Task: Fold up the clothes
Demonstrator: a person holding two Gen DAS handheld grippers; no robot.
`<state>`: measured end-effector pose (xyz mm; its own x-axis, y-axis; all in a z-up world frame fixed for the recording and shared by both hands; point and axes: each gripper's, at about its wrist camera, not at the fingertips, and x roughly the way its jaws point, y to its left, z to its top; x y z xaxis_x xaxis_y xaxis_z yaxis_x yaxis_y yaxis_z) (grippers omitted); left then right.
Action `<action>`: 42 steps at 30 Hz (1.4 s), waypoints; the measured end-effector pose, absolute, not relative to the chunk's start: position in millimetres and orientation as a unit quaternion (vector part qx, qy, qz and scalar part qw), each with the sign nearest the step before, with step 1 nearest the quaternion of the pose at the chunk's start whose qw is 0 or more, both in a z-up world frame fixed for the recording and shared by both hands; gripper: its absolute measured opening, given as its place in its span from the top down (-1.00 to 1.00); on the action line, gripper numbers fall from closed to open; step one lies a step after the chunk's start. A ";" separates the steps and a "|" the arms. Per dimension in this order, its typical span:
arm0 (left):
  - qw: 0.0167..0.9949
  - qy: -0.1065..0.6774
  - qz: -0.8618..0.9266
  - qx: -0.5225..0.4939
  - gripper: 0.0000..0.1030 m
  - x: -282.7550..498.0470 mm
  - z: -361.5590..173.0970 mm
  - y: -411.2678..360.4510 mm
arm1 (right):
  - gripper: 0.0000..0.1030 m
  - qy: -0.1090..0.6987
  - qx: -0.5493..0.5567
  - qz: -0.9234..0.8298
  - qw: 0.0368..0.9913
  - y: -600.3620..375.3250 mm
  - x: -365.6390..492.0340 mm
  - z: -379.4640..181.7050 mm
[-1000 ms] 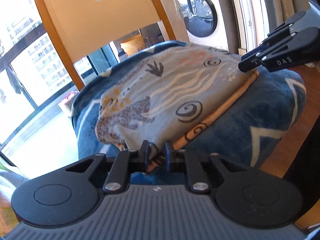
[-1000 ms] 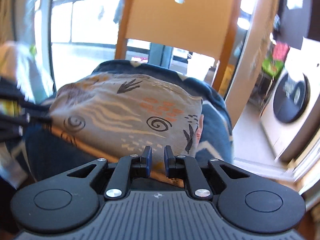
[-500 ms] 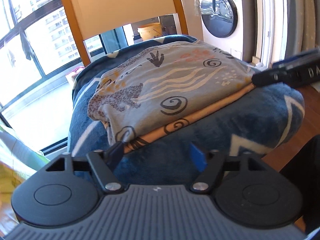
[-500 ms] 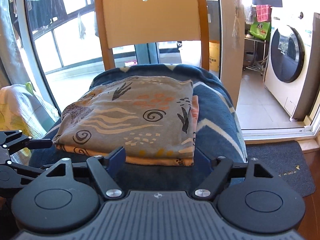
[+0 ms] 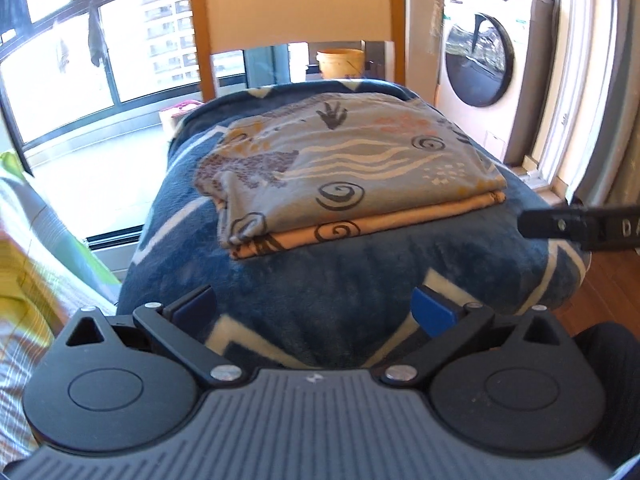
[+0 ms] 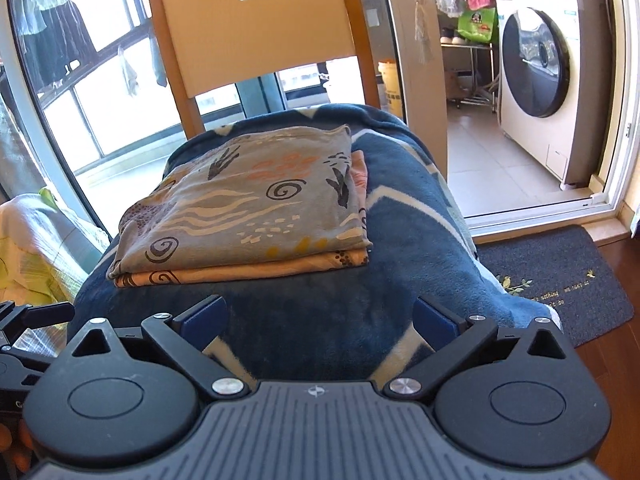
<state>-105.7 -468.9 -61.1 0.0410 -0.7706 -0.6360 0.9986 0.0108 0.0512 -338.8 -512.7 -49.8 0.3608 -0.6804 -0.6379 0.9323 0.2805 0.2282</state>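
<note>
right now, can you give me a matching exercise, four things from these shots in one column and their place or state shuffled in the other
Things:
1. folded garment
2. blue blanket
3. washing machine
4. left gripper

Places or states:
A. open, holding nothing
B. draped over the chair seat
C. beyond the doorway, on the tiled floor
D. lying flat on the blanket

Pairs: 1-D, 2-B, 3-C, 4-A
</note>
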 end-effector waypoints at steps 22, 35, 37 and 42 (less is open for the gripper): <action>0.709 0.237 -0.629 0.212 -0.98 -87.6 -24.7 -417.8 | -1.00 0.257 0.264 -0.539 0.757 -466.3 -320.2 -18.7; 0.707 0.245 -0.626 0.220 -0.98 -92.5 -17.9 -393.1 | -1.00 0.251 0.273 -0.548 0.750 -441.2 -333.6 -4.9; 0.707 0.242 -0.627 0.220 -0.98 -95.6 -16.2 -391.2 | -1.00 0.248 0.272 -0.549 0.750 -438.0 -335.0 -2.5; 0.709 0.234 -0.627 0.221 -0.98 -103.6 -12.5 -386.2 | -1.00 0.242 0.274 -0.547 0.753 -429.4 -337.2 2.1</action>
